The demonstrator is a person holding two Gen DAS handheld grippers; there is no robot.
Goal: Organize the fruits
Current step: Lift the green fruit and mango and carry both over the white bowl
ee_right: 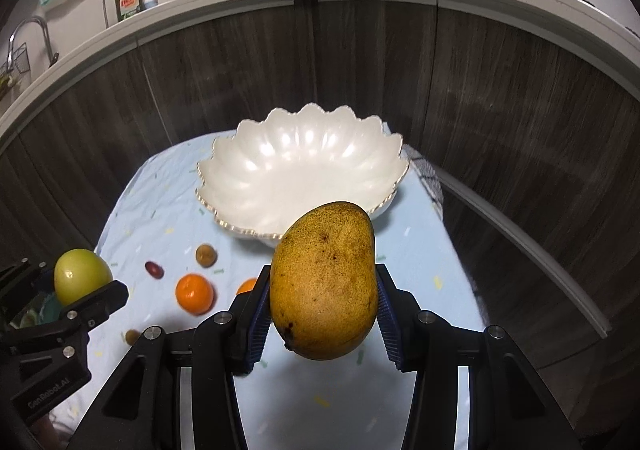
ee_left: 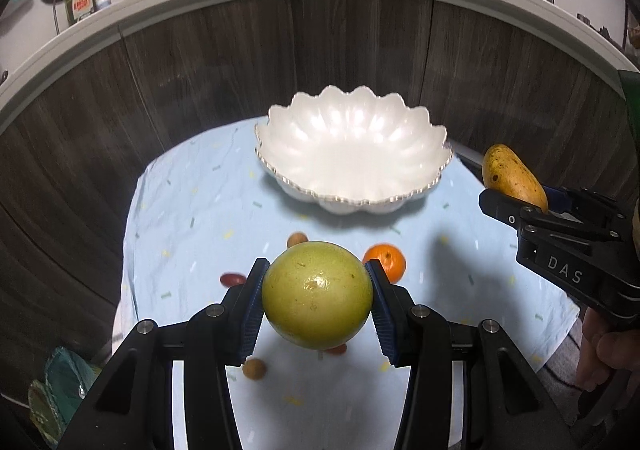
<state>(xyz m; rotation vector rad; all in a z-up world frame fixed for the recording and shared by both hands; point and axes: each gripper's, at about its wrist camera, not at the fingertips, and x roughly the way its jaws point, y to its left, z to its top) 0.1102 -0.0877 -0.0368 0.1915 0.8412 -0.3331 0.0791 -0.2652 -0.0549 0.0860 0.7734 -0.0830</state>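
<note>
Both grippers loaded, both held above the cloth (ee_left: 168, 210). Left gripper (ee_left: 318, 300) pinches a round green fruit (ee_left: 318, 296) between its blue pads; right gripper (ee_right: 324, 306) pinches a mango (ee_right: 324, 282), long axis roughly upright between the fingers, leaning a little right at the top. Bowl (ee_left: 352, 186) sits empty, straight ahead of and below both grippers, at the far end of the cloth. In the right wrist view the mango's top overlaps the bowl's near rim; in the left wrist view the green fruit sits well short of it, so the right hand looks nearer, though I would not press that. Loose on the cloth: an orange (ee_right: 194, 294), a dark red fruit (ee_right: 154, 269), small brown fruits (ee_right: 206, 255). A second orange (ee_right: 248, 285) is mostly hidden behind the right finger; another small fruit is cut off under the green fruit. Contact faces on both held fruits are hidden.
</note>
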